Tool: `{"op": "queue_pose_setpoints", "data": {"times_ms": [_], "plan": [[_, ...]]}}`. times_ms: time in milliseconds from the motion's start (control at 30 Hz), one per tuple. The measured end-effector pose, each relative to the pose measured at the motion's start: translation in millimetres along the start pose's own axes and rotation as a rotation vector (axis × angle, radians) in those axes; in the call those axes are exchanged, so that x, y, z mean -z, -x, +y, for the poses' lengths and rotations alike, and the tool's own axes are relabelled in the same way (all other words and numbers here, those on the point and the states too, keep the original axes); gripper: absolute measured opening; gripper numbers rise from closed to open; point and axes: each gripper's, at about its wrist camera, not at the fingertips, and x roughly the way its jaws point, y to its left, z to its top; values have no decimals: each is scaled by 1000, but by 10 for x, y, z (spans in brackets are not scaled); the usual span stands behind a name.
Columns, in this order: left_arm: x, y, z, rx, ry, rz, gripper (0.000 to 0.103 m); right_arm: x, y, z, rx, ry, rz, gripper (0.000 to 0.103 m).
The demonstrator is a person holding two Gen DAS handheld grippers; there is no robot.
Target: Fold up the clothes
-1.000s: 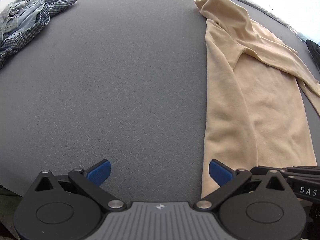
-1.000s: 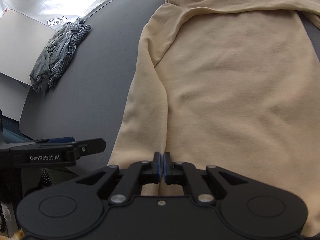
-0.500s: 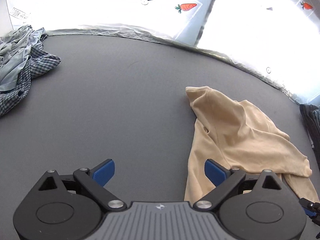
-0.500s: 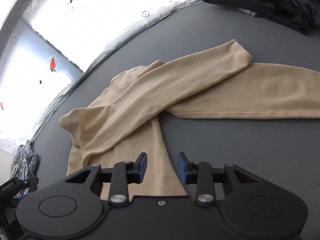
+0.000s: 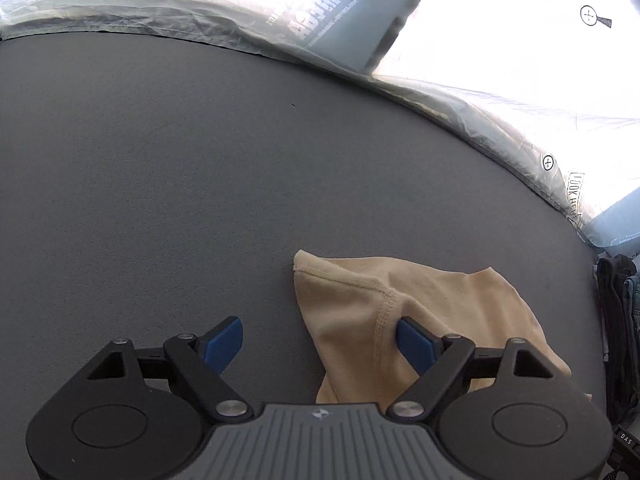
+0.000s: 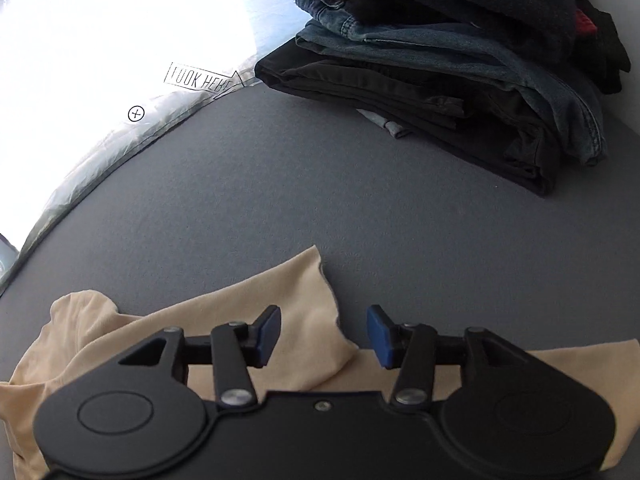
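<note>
A beige long-sleeved top (image 5: 352, 308) lies on the grey table (image 5: 160, 200). In the left wrist view its seamed shoulder corner lies between the blue fingers of my left gripper (image 5: 318, 344). The jaws are closing and the pads do not press on the cloth. In the right wrist view the top (image 6: 296, 320) shows a sleeve end under my right gripper (image 6: 324, 334). Its jaws are opening, and the sleeve's cuff edge lies below the gap, not pinched.
A stack of folded dark clothes and blue jeans (image 6: 460, 64) stands at the far right of the table. A crinkled plastic sheet (image 5: 460, 104) runs along the table's far edge, with bright panels behind it.
Both grippers travelled from the top's hem up to its shoulder and sleeve end. The right gripper went from shut to open. The left jaws narrowed a little.
</note>
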Motion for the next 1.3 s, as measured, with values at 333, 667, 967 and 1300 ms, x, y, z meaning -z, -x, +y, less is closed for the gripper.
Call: {"op": "queue_pose_setpoints", "data": {"times_ms": [333, 667, 967, 1300], "plan": [[-91, -241, -194, -50, -25, -28, 8, -89, 81, 160, -48, 101, -86, 2], [-355, -159, -356, -119, -138, -137, 8, -386, 219, 301, -54, 123, -177, 2], [-298, -220, -511, -216, -331, -146, 63, -220, -214, 284, 64, 108, -38, 40], [67, 222, -403, -168, -231, -57, 87, -350, -216, 75, -130, -57, -10, 1]]}}
